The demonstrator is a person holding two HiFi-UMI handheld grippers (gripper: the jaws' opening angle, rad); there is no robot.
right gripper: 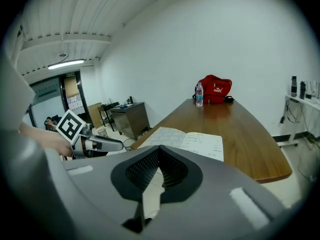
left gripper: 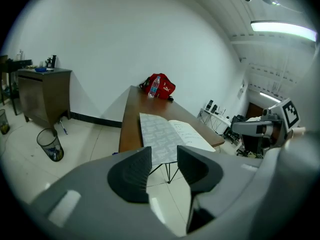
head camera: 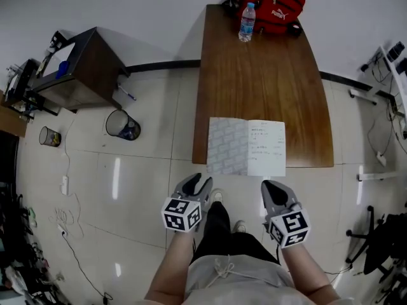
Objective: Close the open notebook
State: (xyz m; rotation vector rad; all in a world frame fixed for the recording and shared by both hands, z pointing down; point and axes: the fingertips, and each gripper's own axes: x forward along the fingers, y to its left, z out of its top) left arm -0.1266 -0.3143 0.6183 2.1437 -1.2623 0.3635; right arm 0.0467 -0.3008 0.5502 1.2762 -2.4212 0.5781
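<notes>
- While the person stands at the near end of the worktop [head camera: 261,75], the notebook [head camera: 247,147] lies open and flat at that same end. Its near edge juts a little past the wood, which should make it easy to slip a tip under one half.
- Its left half is a grey patterned sheet and its right half a white page with handwriting. The spine runs away from the person, so closing it means folding one half sideways over the other.
- The left tool [head camera: 198,182] is held just short of the notebook's left corner, its jaws spread with nothing between them. I'd guess it is being readied to take the grey half.
- The right tool [head camera: 272,186] hangs short of the right corner, its jaws pressed together and empty. Like that, it looks better suited to pushing or steadying than to pinching.
- Neither tool touches the notebook, so the closing has not begun.
- A water bottle [head camera: 247,22] and a red bag [head camera: 272,5] sit at the far end, well apart from the notebook and out of the way.
</notes>
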